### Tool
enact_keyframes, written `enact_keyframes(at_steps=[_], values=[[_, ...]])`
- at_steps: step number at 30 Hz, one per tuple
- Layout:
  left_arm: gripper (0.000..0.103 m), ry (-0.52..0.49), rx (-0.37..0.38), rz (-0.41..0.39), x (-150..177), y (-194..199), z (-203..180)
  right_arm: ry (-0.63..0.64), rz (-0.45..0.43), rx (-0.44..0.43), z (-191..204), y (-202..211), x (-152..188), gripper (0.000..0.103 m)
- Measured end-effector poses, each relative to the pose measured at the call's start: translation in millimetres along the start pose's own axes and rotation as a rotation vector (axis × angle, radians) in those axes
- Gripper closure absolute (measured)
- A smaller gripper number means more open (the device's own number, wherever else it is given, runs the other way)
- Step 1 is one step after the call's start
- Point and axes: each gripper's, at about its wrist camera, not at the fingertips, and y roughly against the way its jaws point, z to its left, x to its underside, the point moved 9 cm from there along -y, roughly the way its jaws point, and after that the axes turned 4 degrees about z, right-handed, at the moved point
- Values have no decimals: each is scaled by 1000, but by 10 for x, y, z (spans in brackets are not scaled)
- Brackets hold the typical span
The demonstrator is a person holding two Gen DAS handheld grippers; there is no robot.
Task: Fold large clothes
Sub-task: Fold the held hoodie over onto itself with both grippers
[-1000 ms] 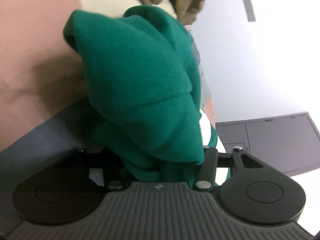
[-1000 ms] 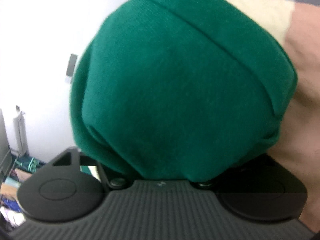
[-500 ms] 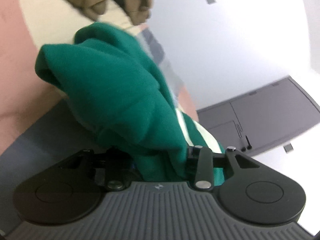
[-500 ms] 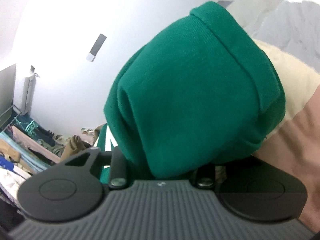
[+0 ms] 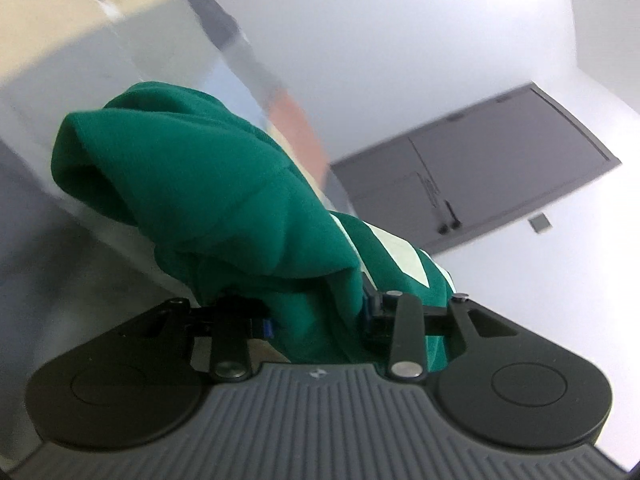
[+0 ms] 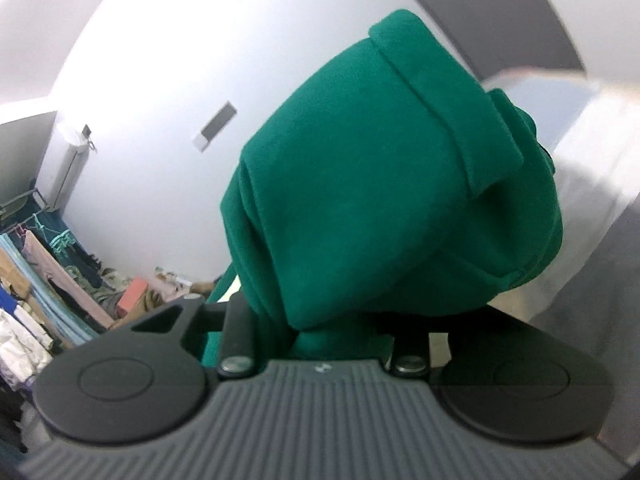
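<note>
Clearly lifted off any surface: green sweatshirt [image 5: 208, 200] bunched forward over both sets of fingers, clamped in the left gripper [image 5: 316, 320] and in the right gripper [image 6: 320, 336]. Hanging between the two, long axis hidden. Neither hand nearer; probably needs spreading apart before laying flat.

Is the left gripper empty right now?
No, the left gripper has bunched fabric of the green sweatshirt clamped between its jaws.
</note>
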Motion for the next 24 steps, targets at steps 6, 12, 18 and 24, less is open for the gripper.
enact_keyframes(at_steps=[6, 12, 18, 24], values=[[61, -57, 84, 69, 262, -821, -709, -2, -122, 52, -460, 565, -582, 65], [61, -117, 114, 134, 728, -1505, -1252, -82, -222, 104, -1102, 925, -938, 65], [62, -156, 44, 227, 1088, -2176, -1005, -191, -243, 167, -1863, 965, -765, 65], [62, -253, 7, 234, 1441, -2236, -747, -276, -202, 156, -2410, 902, -266, 65]])
